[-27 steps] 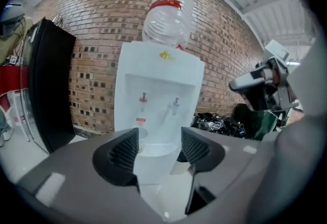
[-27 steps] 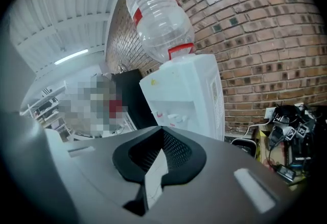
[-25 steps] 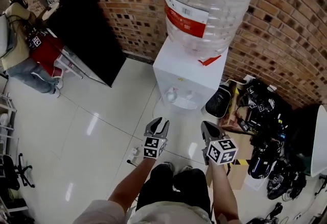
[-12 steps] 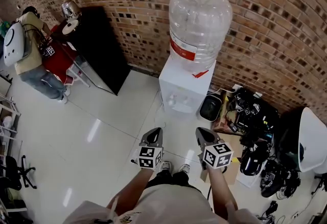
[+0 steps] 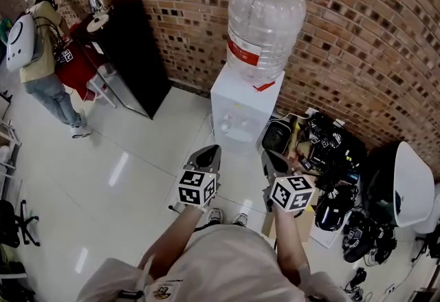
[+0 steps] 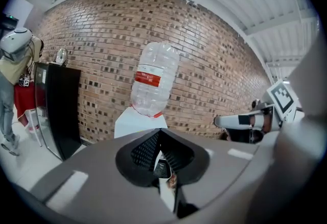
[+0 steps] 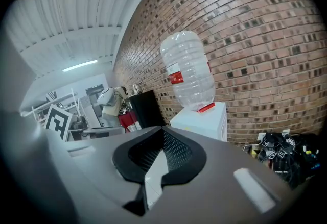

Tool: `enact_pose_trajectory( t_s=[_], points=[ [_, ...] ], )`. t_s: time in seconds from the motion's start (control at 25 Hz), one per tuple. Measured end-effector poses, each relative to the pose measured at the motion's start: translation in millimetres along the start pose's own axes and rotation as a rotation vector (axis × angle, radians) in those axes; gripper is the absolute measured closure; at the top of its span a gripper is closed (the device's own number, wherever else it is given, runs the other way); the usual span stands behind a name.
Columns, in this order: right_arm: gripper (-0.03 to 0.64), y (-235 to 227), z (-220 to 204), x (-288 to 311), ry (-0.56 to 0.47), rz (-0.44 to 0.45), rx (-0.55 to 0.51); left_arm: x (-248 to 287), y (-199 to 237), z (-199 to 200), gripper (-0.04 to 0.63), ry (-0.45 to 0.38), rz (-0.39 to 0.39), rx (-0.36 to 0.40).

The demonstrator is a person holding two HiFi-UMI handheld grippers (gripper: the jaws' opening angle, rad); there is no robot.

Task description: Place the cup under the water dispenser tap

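A white water dispenser with a big clear bottle on top stands against the brick wall. No cup shows in any view. My left gripper and right gripper hang side by side in the air in front of the dispenser, well short of it, both pointing at it. The left gripper has its jaws together with nothing between them, and the dispenser lies straight ahead. The right gripper also has its tips meeting and holds nothing. The bottle is ahead of it.
A black cabinet stands left of the dispenser, with a person beside it. A heap of black bags and gear lies right of the dispenser. A cardboard box and a white rounded shell are there too. Glossy white floor below.
Both grippers have risen, and the head view has pulled up and back, so the dispenser looks smaller. The left jaws, slightly apart a second ago, are now together.
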State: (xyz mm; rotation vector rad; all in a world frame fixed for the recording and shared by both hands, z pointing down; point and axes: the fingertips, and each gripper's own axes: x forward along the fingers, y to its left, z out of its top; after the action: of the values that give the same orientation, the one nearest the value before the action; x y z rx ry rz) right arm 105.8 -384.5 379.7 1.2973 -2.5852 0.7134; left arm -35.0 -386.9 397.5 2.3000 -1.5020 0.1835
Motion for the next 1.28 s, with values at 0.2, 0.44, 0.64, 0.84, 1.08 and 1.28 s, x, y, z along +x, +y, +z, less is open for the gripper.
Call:
enact_pose_trajectory(
  t_s=[0.2,0.44,0.64,0.84,1.08,1.28],
  points=[
    [0.617,0,-2,-7,0.008,-0.004,0.005,-5,-7,8,0.584,-0.006,0.001,0.045],
    [0.617,0,-1,-9,0.010,-0.006,0.006,-8,-3,13,0.584,-0.015,0.024,0.034],
    [0.617,1,1,-11,0.006,-0.010,0.005,-6,-2,14,0.584,-0.008,0.023,0.022],
    [0.617,-1,3,-12,0.003,-0.018,0.003,-6,-2,13,0.584,-0.002,0.025,0.019],
    [0.617,-4,3,-11,0.008,-0.034,-0.007,-5,3,11,0.584,0.007,0.035,0.025],
    [0.617,-4,2,-11,0.010,-0.030,-0.008,-5,2,7,0.584,0.011,0.038,0.018]
  ],
)
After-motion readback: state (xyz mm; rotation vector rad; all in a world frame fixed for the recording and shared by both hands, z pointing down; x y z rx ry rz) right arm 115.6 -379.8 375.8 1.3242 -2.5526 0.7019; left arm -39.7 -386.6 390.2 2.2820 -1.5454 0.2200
